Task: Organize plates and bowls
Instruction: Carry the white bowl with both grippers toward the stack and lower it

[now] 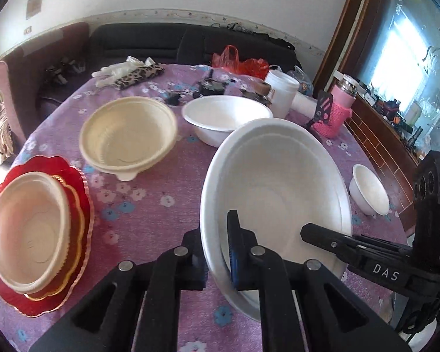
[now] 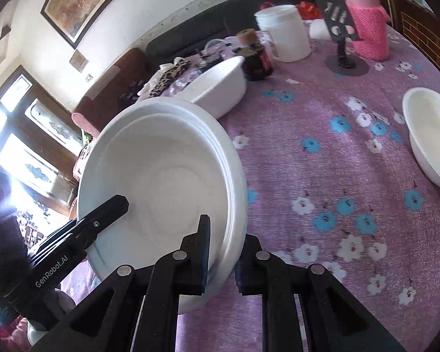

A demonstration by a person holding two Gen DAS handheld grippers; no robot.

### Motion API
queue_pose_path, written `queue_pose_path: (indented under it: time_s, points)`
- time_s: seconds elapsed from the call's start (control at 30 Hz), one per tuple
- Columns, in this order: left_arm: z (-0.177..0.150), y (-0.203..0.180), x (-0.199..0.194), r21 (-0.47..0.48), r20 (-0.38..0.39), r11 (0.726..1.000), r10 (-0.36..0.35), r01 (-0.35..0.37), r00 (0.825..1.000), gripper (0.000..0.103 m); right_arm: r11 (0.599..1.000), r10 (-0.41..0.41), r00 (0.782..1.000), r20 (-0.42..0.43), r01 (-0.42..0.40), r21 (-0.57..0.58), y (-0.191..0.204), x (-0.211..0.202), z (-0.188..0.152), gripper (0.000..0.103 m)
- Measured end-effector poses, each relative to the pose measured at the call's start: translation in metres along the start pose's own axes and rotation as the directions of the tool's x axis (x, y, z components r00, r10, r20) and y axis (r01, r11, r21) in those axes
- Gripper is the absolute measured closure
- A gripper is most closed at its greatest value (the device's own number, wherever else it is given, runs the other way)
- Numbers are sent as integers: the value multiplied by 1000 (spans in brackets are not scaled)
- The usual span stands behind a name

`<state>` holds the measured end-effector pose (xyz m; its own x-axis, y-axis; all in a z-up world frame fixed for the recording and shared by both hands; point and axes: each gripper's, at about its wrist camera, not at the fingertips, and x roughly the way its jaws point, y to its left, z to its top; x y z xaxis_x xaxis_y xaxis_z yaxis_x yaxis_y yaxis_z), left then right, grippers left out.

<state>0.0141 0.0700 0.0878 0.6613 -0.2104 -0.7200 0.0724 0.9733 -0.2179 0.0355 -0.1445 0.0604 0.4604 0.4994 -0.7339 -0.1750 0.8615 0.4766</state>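
Both tongs are clamped on the rim of one large white bowl (image 1: 275,193), which is held tilted above the purple flowered tabletop (image 1: 149,205). The left tongs (image 1: 217,267) pinch the bowl's near-left rim, one finger inside the bowl and one outside. The right tongs (image 2: 223,261) pinch its opposite rim the same way, with the wall of the large white bowl (image 2: 161,182) between the fingers.

In the left wrist view the right tongs (image 1: 322,236) reach in from the right edge of the picture, and the letters "DAS" can be read on their body. In the right wrist view the left tongs (image 2: 111,208) come in from the left, marked "GenRobot.AI".

Beyond the held bowl a second white bowl (image 1: 226,117) sits upright toward the far side of the tabletop. To its left is a cream bowl (image 1: 129,138). At the left edge lies a red scalloped plate (image 1: 82,193) carrying another cream bowl (image 1: 29,231). A small white bowl (image 1: 369,190) stands near the right edge.

Along the far edge are a white tub (image 1: 281,94), a pink knitted flask (image 1: 337,108), a dark jar (image 2: 256,58) with a red label too blurred to read, a leopard-print cloth (image 1: 140,76) and a red plastic bag (image 1: 240,63). A framed painting (image 2: 82,0) hangs on the wall.
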Motion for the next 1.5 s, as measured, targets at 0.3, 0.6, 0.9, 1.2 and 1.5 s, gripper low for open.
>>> queue_pose_path:
  time_s: [0.3,0.6,0.9,1.2,1.5]
  points:
    - [-4,117,-69,-150,70,976,168,-156,983,93,976,52,996,-73,-67,-206,137,53,3,87]
    - [-13,210,-71,-272,-1,925,275,-265,961,93,951,31,984,-176,-83,-298,221,117,-6,87]
    - [-13,230,-54,-291,-12,913,296,-287,955,58,937,-50,982,-181,-16,-348,242,141,-10,87]
    - [-20,252,-82,-391,73,895,261,-213,962,42,939,-36,989,-146,-17,-344,244,153,-9,73]
    - [-31,247,-113,-396,154,901,257,-179,954,42,900,-42,999,11,43,-434,267,133,-15,37]
